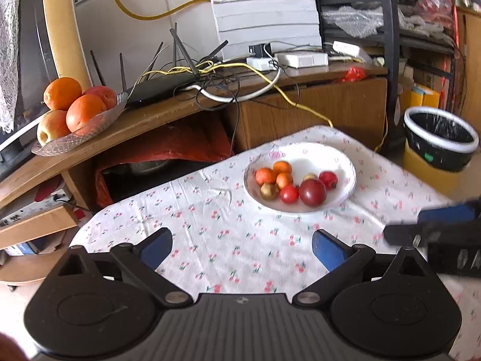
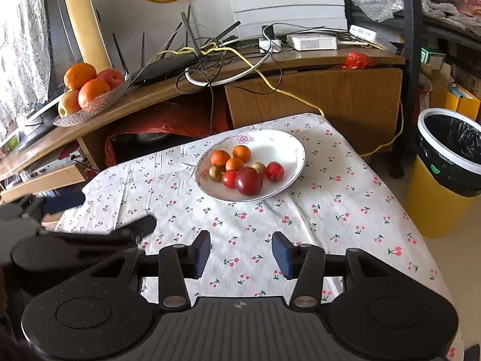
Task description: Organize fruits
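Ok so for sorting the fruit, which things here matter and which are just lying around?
For the job:
- white plate of small fruits on the table
- glass dish of oranges and apples on the sideboard
- left tongs and right tongs, both open and empty

Just lying about:
- router and cables
- white box
- lined bin

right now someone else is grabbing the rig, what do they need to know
Left tool: open, empty, above the cherry-print tablecloth.
Right tool: open, empty, also short of the plate.
White plate on the table holds all the small fruit: three small oranges, red ones including a large dark red fruit, two brownish ones.
Glass dish on the wooden shelf holds oranges and apples.
Done: nothing visibly sorted.
Left: all the organizing.
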`<state>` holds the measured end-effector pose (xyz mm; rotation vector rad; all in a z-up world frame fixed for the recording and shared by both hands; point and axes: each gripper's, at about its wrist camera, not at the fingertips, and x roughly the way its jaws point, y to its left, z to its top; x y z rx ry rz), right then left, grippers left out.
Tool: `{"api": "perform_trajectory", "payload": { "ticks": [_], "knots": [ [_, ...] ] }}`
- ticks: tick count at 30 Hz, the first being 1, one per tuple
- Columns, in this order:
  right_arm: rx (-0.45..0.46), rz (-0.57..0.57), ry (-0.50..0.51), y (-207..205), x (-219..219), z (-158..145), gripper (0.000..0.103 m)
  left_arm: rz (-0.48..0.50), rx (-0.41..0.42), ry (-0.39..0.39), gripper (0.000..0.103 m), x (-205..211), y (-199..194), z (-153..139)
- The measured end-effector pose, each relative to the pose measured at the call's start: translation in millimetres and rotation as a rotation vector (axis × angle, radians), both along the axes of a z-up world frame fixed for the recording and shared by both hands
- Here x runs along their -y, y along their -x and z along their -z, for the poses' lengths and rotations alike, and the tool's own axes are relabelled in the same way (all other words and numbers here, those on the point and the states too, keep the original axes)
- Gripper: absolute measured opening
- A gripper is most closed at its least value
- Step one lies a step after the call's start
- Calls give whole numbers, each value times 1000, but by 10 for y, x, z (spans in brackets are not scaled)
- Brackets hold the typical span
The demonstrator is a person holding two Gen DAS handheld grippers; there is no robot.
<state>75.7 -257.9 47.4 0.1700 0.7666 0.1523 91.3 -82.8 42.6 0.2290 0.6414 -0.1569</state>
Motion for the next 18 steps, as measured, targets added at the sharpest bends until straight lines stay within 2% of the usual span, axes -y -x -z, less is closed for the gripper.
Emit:
{"api": "perform_trajectory", "payload": {
  "ticks": [2,8,18],
  "knots": [
    [5,4,-7,67,6,-20,42,0,-2,-19,103,-4,77,28],
    [-12,-2,-6,277,-41,16,43,2,-16,2,103,-53,256,19],
    [-24,-14,-7,576,-111,25,43,11,-14,-5,103,-83,611,-8]
  ]
}}
